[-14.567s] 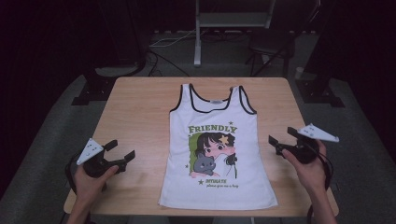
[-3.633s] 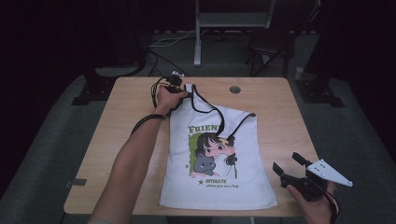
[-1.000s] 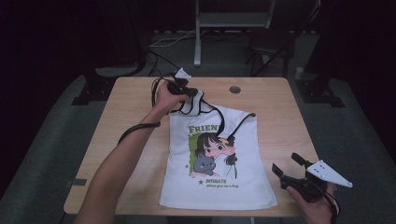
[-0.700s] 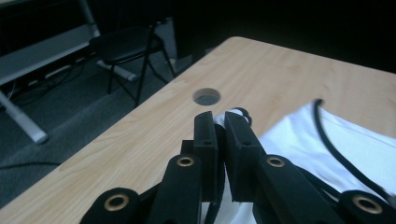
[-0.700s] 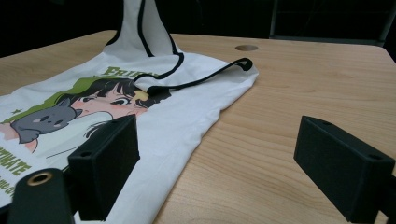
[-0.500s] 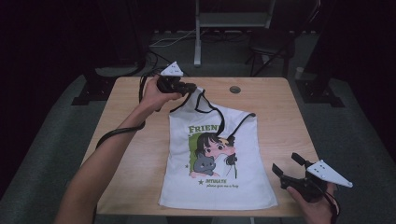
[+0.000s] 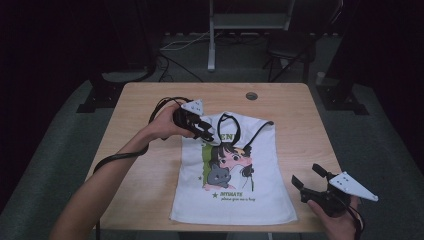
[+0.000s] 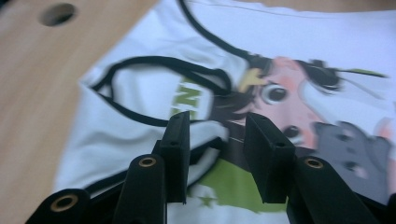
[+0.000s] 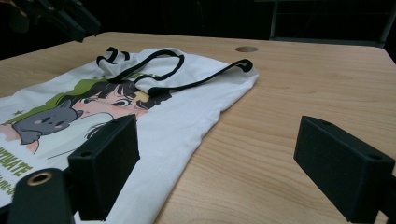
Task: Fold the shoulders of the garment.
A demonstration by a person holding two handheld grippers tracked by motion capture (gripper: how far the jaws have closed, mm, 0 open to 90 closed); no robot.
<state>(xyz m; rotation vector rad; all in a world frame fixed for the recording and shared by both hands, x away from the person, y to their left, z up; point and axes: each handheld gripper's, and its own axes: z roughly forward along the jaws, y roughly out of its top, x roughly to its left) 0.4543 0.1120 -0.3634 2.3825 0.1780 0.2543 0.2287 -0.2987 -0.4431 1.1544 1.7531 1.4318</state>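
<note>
At the left of the high view, the left gripper [image 7: 206, 131] hovers at the top left corner of the white sleeveless cotton top with black trim and a cartoon print [image 7: 235, 190]. Its jaws have just been opening, and they now stand apart with nothing pinched; in the left gripper view [image 8: 212, 163] a folded flap of the cloth lies just under and between them, untouched as far as can be told.

The top lies flat on the pale wooden table [image 7: 145, 110], near the middle and toward the person's side. Its long axis runs from the near edge to the far edge, hem nearest the person, neck end pointing away. The left shoulder strap is folded down and inward over the chest (it covers most of the green lettering, so the word cannot be read). The hem's left corner is cut off by the forearm in the high view.

At the right, the right gripper [image 7: 309, 176] rests by the table's near right corner, just beside the hem, jaws wide apart and empty [image 9: 215, 154]. A small round hole [image 7: 251, 95] sits in the table beyond the collar.
</note>
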